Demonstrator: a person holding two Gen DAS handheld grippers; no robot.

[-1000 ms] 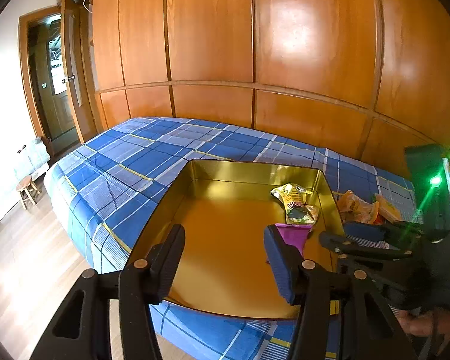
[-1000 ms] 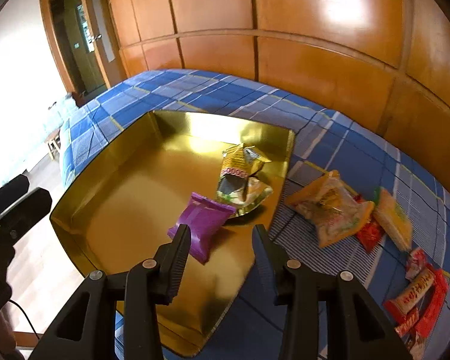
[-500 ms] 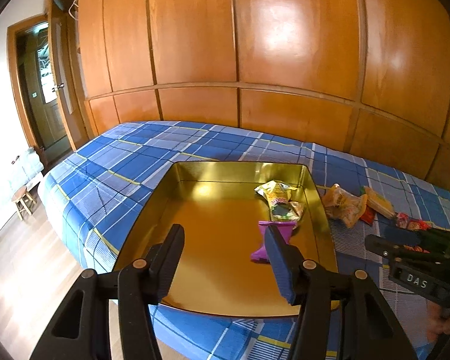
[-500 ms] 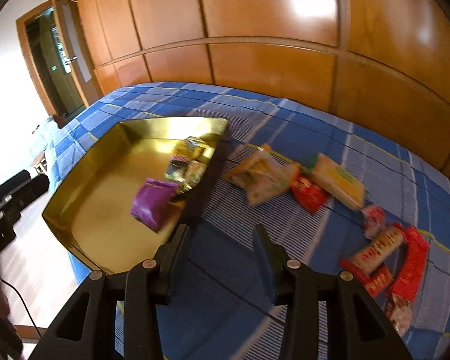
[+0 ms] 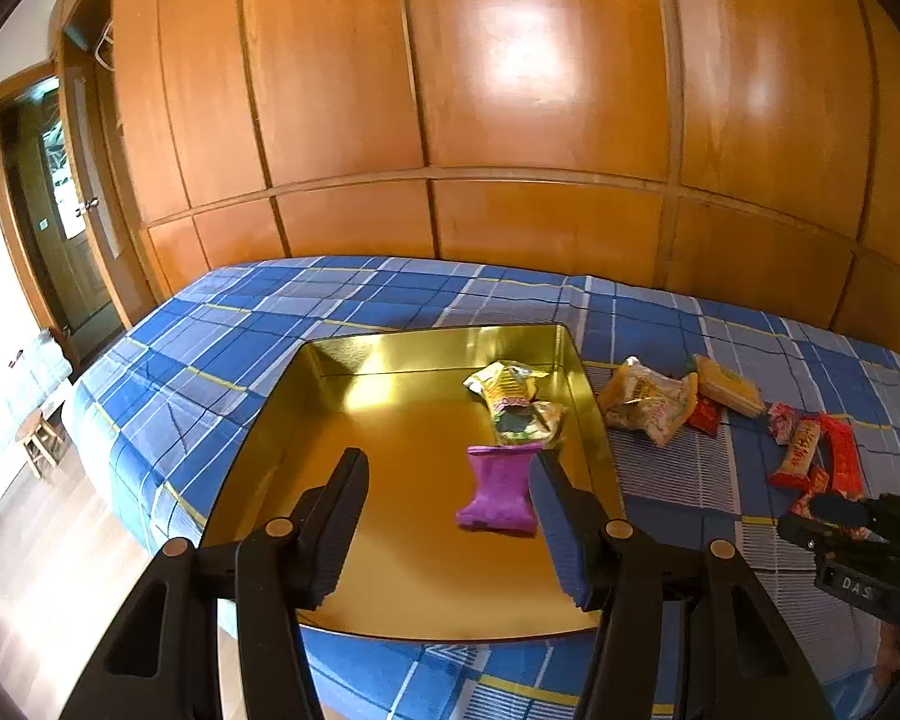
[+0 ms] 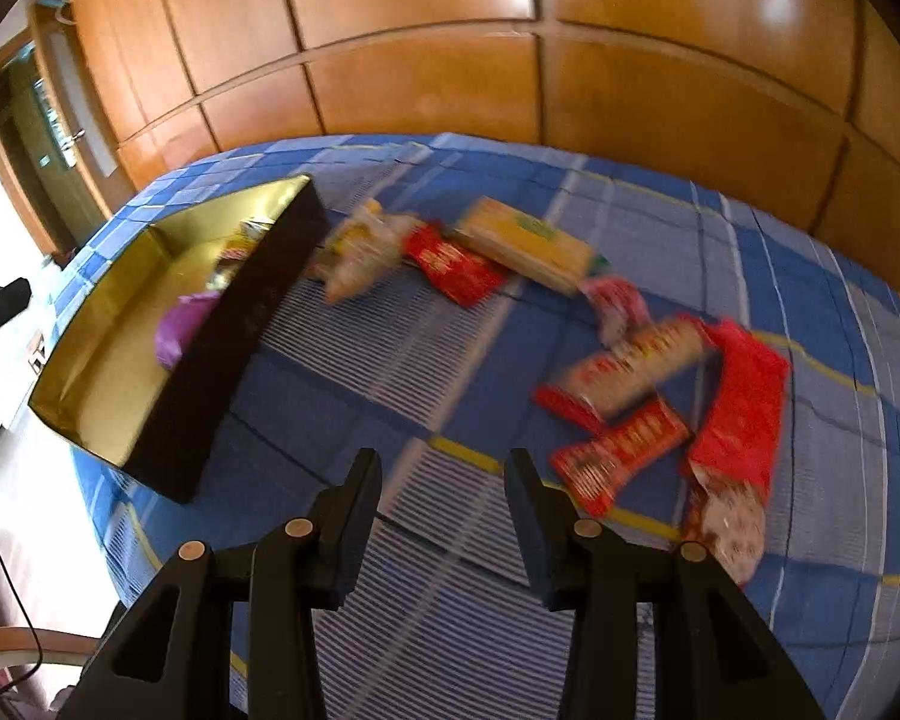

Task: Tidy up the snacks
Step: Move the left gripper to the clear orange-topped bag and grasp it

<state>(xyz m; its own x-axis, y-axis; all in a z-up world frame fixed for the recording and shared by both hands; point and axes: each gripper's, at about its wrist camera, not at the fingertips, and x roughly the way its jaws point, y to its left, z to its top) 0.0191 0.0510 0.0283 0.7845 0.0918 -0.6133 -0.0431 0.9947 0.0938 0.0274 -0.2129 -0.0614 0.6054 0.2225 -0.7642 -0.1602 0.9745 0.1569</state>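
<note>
**Both grippers empty over the blue plaid bed, two packets in the gold tray**

Closest to me, the left gripper (image 5: 447, 519) hangs over the near end of the shallow gold metal tray (image 5: 390, 570), its jaws spread wide with nothing between them. The right gripper (image 6: 444, 507) is out over the blue plaid bedspread (image 6: 390, 360) to the tray's right, its jaws likewise wide apart and holding nothing.

Just beyond the left gripper's fingers, a small purple foil snack packet (image 5: 499, 489) lies flat on the tray floor, towards the right wall. Touching its far end is a crumpled yellow-and-green snack bag (image 5: 517, 402), also inside the tray.

Outside the tray on the bedspread, the loose snacks trail off to the right. Nearest the right gripper are a red-and-white wrapped bar (image 6: 621, 453), a long beige-and-red biscuit pack (image 6: 639, 369) and a flat red foil packet (image 6: 741, 402), lying against one another. Farther back sit a small pink-and-white sweet wrapper (image 6: 618, 306), a yellow rectangular wafer pack (image 6: 528, 246), a red square sachet (image 6: 453, 264) and a puffy orange-and-white crisp bag (image 6: 354, 258) just beside the tray's outer wall.

Behind the bed stands a wall of glossy orange-brown wooden panels (image 5: 510, 120).
</note>
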